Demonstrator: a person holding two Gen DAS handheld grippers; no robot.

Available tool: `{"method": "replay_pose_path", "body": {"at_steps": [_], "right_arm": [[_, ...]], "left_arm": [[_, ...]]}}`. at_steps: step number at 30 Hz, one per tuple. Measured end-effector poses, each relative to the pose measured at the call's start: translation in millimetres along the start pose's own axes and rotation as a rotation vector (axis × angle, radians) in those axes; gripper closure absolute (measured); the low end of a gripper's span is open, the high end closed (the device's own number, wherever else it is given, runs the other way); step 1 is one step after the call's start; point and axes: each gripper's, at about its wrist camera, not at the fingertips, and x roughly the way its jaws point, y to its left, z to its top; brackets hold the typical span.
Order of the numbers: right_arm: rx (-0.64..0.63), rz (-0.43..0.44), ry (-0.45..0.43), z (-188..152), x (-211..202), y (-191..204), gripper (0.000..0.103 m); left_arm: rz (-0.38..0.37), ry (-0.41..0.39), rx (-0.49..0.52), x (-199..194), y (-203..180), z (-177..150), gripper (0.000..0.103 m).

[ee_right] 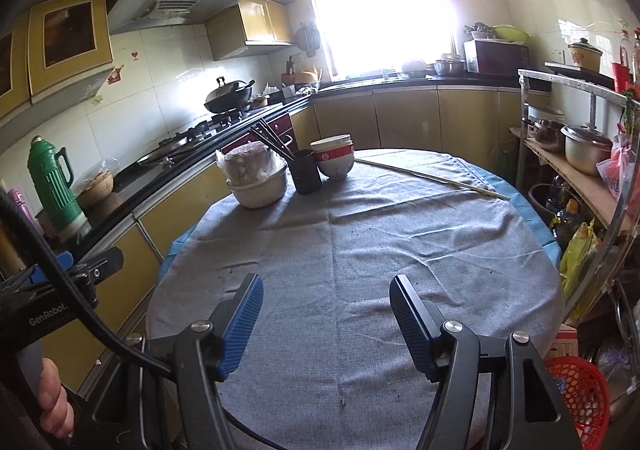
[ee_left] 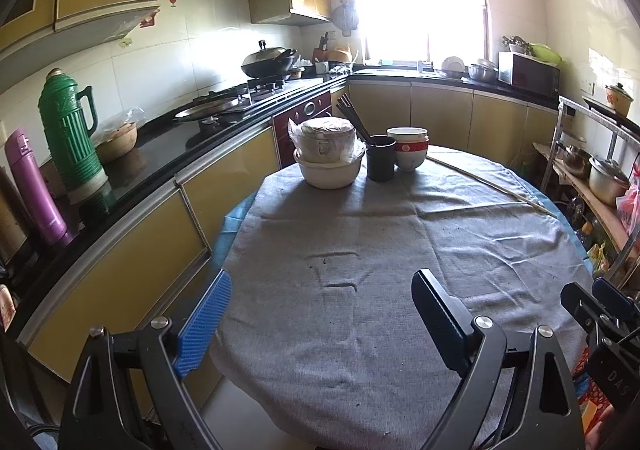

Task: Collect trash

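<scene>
A round table under a grey cloth fills both views; it also shows in the right wrist view. My left gripper is open and empty above the cloth's near edge. My right gripper is open and empty above the near cloth, and part of it shows at the right edge of the left wrist view. A red mesh waste basket stands on the floor at the table's near right. Small dark specks lie on the cloth. I see no larger trash on the table.
At the table's far side stand a plastic-wrapped pot in a white bowl, a dark chopstick holder, stacked red-and-white bowls and a long thin stick. The kitchen counter with a green thermos runs left; a shelf with pots stands right.
</scene>
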Motion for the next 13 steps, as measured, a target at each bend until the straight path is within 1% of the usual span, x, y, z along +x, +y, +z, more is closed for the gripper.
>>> {"method": "replay_pose_path", "body": {"at_steps": [6, 10, 13], "right_arm": [[0.01, -0.009, 0.019, 2, 19, -4, 0.034], [0.017, -0.016, 0.039, 1, 37, -10, 0.034], [0.027, -0.026, 0.058, -2, 61, -20, 0.034]], "left_arm": [[0.002, 0.019, 0.002, 17, -2, 3, 0.011], [-0.004, 0.033, 0.001, 35, -3, 3, 0.011], [-0.042, 0.097, -0.015, 69, -5, 1, 0.011]]}}
